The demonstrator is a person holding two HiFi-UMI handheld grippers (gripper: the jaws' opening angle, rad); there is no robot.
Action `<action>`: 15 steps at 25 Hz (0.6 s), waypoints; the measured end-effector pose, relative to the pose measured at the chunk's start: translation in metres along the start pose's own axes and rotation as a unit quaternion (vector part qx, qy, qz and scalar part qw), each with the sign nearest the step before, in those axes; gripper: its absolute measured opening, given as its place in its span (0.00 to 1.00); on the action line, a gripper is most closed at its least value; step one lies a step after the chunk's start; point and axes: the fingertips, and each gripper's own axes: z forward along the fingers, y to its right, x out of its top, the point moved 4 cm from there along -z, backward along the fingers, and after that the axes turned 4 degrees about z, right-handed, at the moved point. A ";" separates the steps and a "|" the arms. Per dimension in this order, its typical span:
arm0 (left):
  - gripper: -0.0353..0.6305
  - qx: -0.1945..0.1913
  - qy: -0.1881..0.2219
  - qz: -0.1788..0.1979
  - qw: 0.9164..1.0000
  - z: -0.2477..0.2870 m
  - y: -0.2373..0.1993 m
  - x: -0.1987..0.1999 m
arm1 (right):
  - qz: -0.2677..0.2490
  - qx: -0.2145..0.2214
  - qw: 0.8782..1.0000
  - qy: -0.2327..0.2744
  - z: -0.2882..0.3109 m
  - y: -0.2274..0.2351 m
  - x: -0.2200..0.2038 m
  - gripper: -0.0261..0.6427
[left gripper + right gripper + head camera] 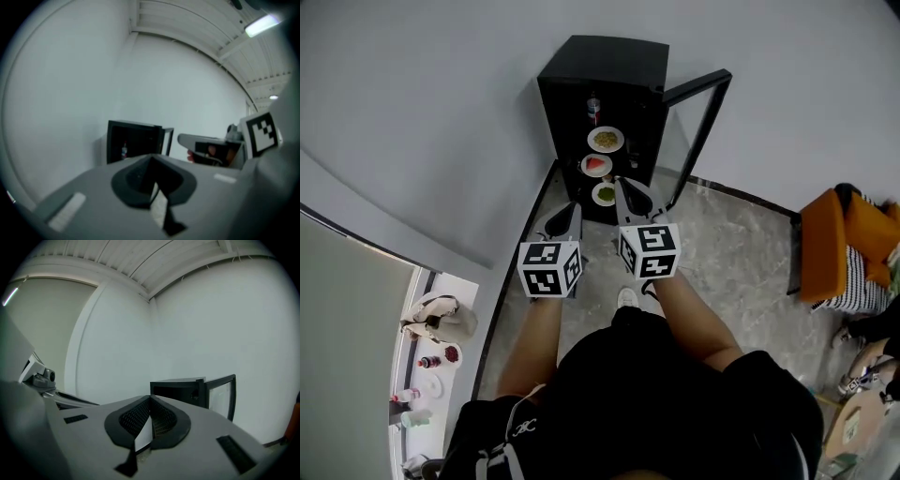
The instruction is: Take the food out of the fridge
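So far nothing is out: the plates of food [606, 140] sit inside the open fridge [600, 61], while the left gripper [573, 208] and right gripper [622, 186], jaws pressed together and empty, hang short of it.

Seen from above, a person holds two grippers out in front of the body, side by side and close together. The left gripper [571, 212] points ahead and slightly downward, its jaws pressed together with nothing between them. Its left marker cube [550, 268] sits at the end of the bare left forearm [532, 345]. The right gripper [623, 187] reaches a little farther forward and lies level, jaws likewise closed and empty, with the right marker cube [649, 250] ahead of the right forearm [698, 323]. Both elbows are bent and tucked near the black-clad torso [675, 403].
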 end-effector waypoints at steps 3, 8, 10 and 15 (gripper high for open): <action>0.05 -0.001 -0.009 -0.008 1.000 0.040 -0.005 0.008 | 0.001 0.003 1.000 -0.012 0.027 0.025 0.000 0.04; 0.05 -0.001 -0.026 -0.016 1.000 0.092 -0.009 0.012 | 0.010 0.003 1.000 -0.030 0.061 0.064 -0.007 0.04; 0.05 0.001 -0.031 -0.020 0.999 0.109 -0.011 0.013 | 0.011 0.006 0.999 -0.038 0.073 0.076 -0.010 0.04; 0.05 0.008 -0.044 -0.040 0.998 0.149 -0.017 0.013 | 0.013 0.032 0.998 -0.056 0.101 0.097 -0.018 0.04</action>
